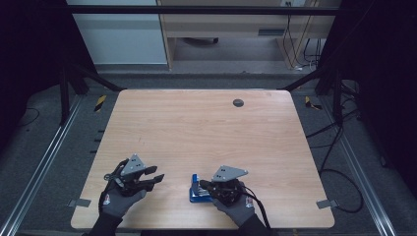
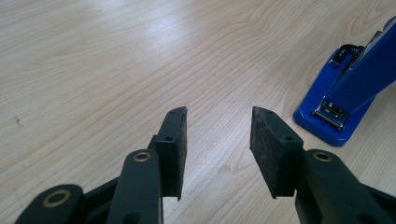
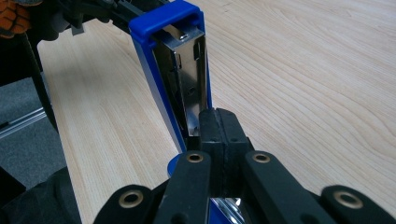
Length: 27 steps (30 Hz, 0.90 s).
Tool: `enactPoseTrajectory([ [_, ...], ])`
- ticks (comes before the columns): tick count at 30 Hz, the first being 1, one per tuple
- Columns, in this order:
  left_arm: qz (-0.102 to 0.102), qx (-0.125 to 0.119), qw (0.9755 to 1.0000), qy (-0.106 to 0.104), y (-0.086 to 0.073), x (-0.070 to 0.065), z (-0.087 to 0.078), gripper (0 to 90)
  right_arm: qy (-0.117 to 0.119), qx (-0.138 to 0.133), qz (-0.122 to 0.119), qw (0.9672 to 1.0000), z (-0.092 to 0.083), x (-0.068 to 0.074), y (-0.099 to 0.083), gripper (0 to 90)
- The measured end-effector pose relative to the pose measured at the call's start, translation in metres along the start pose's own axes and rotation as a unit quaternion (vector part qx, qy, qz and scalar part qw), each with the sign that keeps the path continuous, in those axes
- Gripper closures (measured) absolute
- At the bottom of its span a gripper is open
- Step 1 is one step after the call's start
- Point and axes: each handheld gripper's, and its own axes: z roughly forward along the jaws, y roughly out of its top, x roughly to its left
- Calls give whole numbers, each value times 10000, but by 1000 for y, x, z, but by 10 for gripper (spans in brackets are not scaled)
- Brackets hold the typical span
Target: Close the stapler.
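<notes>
High view: the blue stapler lies at the near table edge, right tongs over it, left tongs just beside its left; contact there is too small to judge. Left gripper view: left tongs stand released, empty, stapler cut off at frame edge. Right gripper view: right tongs are clenched against the stapler's raised open arm; keep pressure steady and bring the left in to brace the base, though the base is hidden.

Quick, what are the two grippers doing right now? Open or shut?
Left gripper: open, nothing between its jaws.
Right gripper: shut, pads pressed together beside the blue stapler; whether it grips the stapler cannot be told.

Dim, dark-edged high view; soft glare on table.
</notes>
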Motion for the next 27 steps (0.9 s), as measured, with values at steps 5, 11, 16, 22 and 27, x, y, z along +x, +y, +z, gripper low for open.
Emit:
enactPoseTrajectory([
  [5, -24, 3, 10000, 0, -1, 0, 0, 565, -51, -34, 29, 10000, -3, -3, -1, 900],
  [11, -36, 5, 10000, 10, -2, 0, 0, 565, -130, -215, 119, 9996, -14, -12, 3, 900],
  [16, -57, 24, 10000, 39, -3, 0, 2, 564, -193, -363, 134, 9991, -23, -15, 12, 900],
  [22, -81, 27, 9999, 84, -5, 2, 2, 556, -272, -572, 112, 9979, -33, -17, 24, 900],
  [27, -101, 17, 9999, 124, -6, 3, 2, 560, -281, -689, 80, 9972, -40, -16, 35, 900],
])
